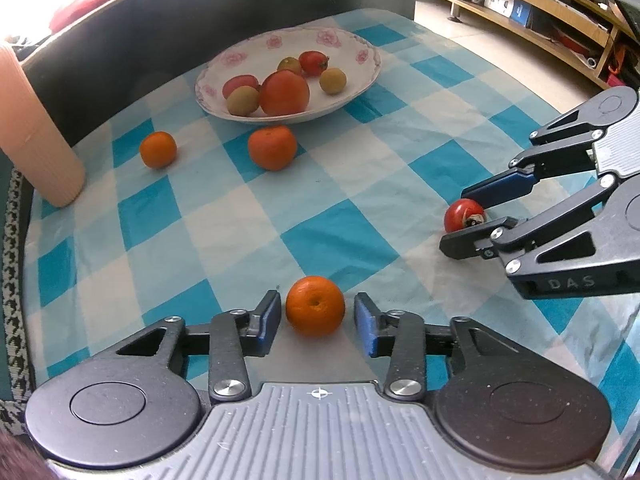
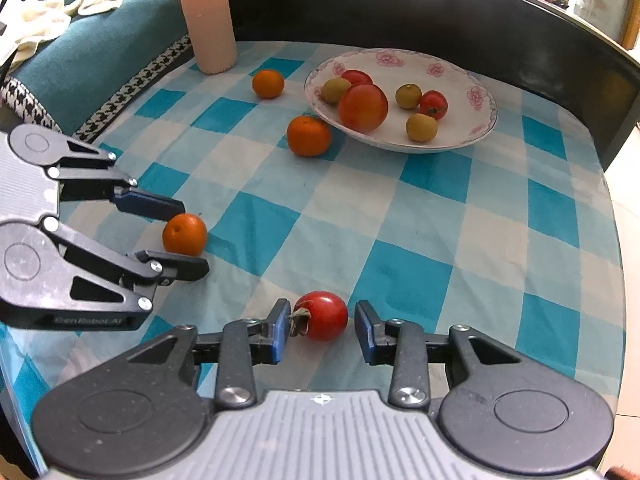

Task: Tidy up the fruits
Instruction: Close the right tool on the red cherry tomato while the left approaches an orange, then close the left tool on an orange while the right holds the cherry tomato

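Left wrist view: a small orange mandarin (image 1: pixel 315 306), dimpled skin, navel turned toward the lens, is seen low in the frame centre, between the blue pads of the left gripper (image 1: pixel 318 322); jaws are spread, a gap is visible on each side of the fruit, no contact is made; the fruit rests on the blue-and-white checked tablecloth (image 1: pixel 224 216). At the right edge the right gripper (image 1: pixel 466 216) is seen with fingers parted around a red tomato (image 1: pixel 464 216), glossy, dried brown calyx facing the lower finger.

Right wrist view: the same tomato (image 2: pixel 322 316) is noted at lower centre, calyx touching or just beside the left-hand pad, clear space on the other side; jaws not closed on it.

A floral-rimmed white plate (image 1: pixel 352 46) is placed in the upper centre of the left view; one large orange-red fruit (image 1: pixel 285 93), two small red ones and three yellow-green ones are held in it. Two further mandarins lie on the cloth: one (image 1: pixel 272 147) just below the plate's rim, one (image 1: pixel 158 149) further left. A ribbed pink cylinder (image 1: pixel 36 136) stands at the left edge.
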Motion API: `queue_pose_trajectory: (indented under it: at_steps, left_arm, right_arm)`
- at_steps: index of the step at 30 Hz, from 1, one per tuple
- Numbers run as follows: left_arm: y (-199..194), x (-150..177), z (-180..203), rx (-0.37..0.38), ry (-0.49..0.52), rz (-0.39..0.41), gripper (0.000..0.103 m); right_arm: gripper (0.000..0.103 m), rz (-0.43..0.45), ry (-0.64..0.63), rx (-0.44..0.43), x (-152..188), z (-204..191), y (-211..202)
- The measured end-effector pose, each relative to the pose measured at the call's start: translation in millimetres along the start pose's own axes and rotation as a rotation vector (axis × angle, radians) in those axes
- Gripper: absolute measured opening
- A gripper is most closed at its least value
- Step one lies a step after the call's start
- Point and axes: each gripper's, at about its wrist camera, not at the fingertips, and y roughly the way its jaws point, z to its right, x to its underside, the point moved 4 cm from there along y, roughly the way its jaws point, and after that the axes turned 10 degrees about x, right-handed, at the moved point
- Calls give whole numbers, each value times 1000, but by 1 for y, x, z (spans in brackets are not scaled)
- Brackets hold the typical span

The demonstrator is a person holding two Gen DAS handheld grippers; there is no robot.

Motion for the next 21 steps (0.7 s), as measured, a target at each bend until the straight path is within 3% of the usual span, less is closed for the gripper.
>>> queue_pose_trajectory:
  at_steps: [4,21]
  left_arm:
    - [-1,-1,2,-9,12,-7,39]
    - [-9,-27,4,-16,-8,56,39]
  right_arm:
    - [45,-13,-14,12,2,-2,1]
    - [43,27,10,21,-18,-2,-9]
